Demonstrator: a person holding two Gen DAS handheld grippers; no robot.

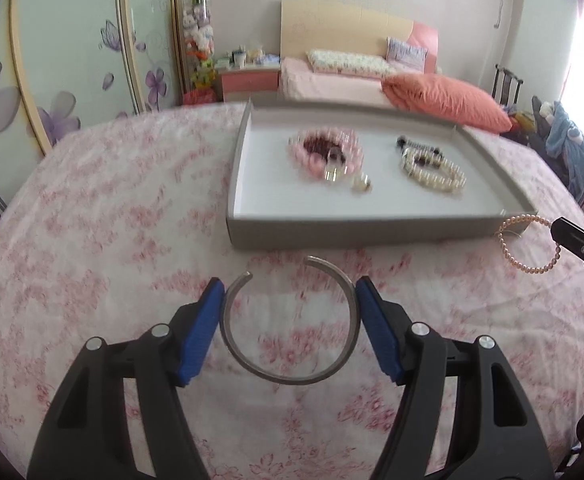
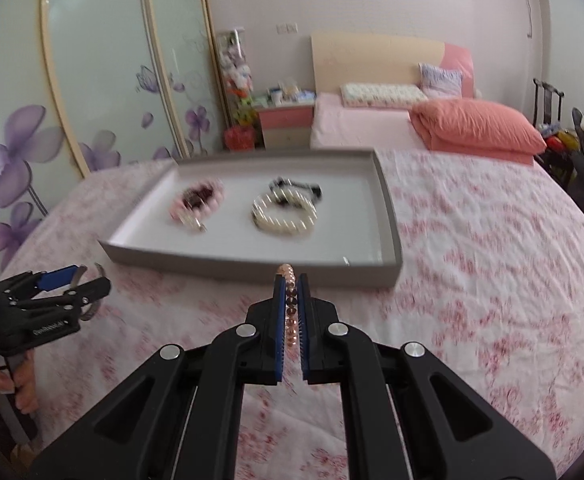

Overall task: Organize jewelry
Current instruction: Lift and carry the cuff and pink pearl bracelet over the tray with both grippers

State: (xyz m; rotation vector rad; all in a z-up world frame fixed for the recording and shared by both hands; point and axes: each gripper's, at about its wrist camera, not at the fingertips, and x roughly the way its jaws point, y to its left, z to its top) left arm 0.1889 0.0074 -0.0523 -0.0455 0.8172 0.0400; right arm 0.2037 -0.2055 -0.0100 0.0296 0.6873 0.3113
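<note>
Silver bangle (image 1: 290,320) spans left gripper's (image 1: 290,312) pads; right gripper (image 2: 290,312) pinches pearl bracelet (image 2: 290,304).

Left hand-held gripper (image 1: 290,308) wide around a bangle (image 1: 288,322); right hand-held gripper (image 2: 291,308) pinched on beads (image 2: 290,312).

A bedroom with pale walls: a wardrobe (image 2: 92,80) with frosted doors bearing purple flowers, a pink nightstand (image 2: 286,124), and a bed (image 2: 355,128) with a cream headboard (image 2: 375,60) and coral pillow (image 2: 479,126). Daylight floods from the right.
</note>
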